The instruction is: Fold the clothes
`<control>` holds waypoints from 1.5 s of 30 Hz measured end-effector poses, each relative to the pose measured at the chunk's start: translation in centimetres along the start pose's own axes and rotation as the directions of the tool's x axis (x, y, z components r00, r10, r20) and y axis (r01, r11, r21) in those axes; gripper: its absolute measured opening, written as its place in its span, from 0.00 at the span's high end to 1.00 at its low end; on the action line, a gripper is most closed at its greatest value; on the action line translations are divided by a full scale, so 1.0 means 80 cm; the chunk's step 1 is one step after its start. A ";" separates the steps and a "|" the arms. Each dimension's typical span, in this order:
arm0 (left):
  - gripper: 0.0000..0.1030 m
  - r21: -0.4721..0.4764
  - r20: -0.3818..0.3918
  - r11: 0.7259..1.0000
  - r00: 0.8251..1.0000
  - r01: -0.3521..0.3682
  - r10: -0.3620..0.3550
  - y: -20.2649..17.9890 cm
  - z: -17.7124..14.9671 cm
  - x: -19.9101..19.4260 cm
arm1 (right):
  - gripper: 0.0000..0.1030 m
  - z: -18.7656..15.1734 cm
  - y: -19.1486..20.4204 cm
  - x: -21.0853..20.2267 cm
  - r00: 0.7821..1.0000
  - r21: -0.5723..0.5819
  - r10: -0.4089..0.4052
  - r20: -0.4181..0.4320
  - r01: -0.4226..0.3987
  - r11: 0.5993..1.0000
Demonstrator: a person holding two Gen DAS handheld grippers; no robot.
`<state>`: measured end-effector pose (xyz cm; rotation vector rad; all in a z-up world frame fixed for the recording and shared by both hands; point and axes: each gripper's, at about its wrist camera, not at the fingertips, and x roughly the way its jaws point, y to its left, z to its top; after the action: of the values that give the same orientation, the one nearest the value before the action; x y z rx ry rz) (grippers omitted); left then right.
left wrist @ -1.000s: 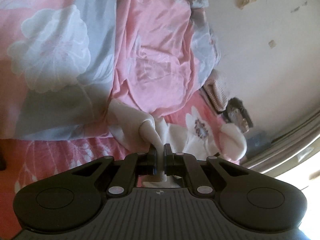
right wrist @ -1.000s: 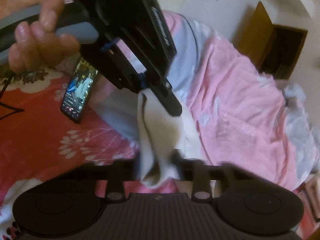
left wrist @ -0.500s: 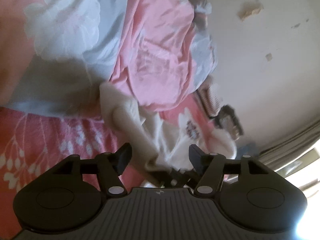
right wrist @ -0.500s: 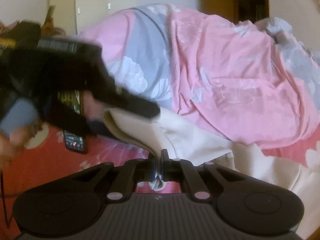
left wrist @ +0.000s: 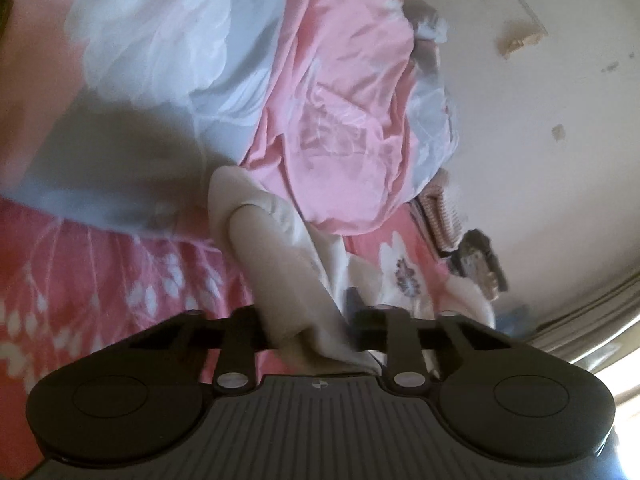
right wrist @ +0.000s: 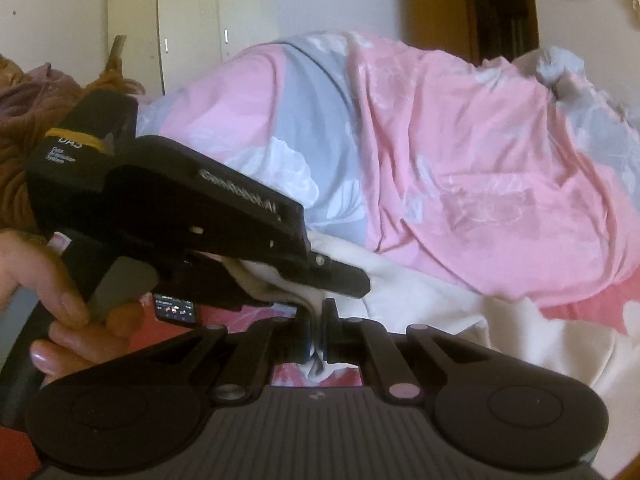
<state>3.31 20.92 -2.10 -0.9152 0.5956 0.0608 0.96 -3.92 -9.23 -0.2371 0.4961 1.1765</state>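
The cream-white cotton garment (right wrist: 420, 304) lies on the red floral bedsheet (left wrist: 120, 280), just in front of the heaped pink and grey floral duvet (right wrist: 460, 168). Its near edge rises into your right tool (right wrist: 318, 332), whose jaws are nearly together and pinch a thin fold. Your left tool (left wrist: 310, 330) is closing its jaws around a thicker rolled bunch of the same cloth, which sits between them; in the right view that tool comes in from the left, gripped by your hand (right wrist: 60, 304). A lit phone (right wrist: 175, 307) lies on the sheet beneath it.
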 end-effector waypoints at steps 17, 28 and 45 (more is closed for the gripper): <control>0.97 0.919 -0.004 0.388 0.984 -0.066 0.177 -0.193 0.155 -0.058 | 0.61 -0.064 -0.082 -0.020 0.996 0.176 -0.024 -0.089 0.040 0.984; 0.95 0.999 -0.007 0.038 0.963 -0.004 0.269 -0.193 0.171 -0.048 | 0.61 -0.083 -0.106 -0.006 0.990 0.212 -0.034 -0.137 0.063 0.975; 0.91 1.000 -0.005 0.009 0.814 -0.001 0.581 -0.091 0.141 -0.022 | 0.61 -0.087 -0.151 0.000 0.983 0.280 -0.050 -0.178 0.099 0.955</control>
<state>9.14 25.32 9.25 0.7131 1.0485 -0.1731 10.37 -11.42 -16.18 -0.1029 0.7939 1.0004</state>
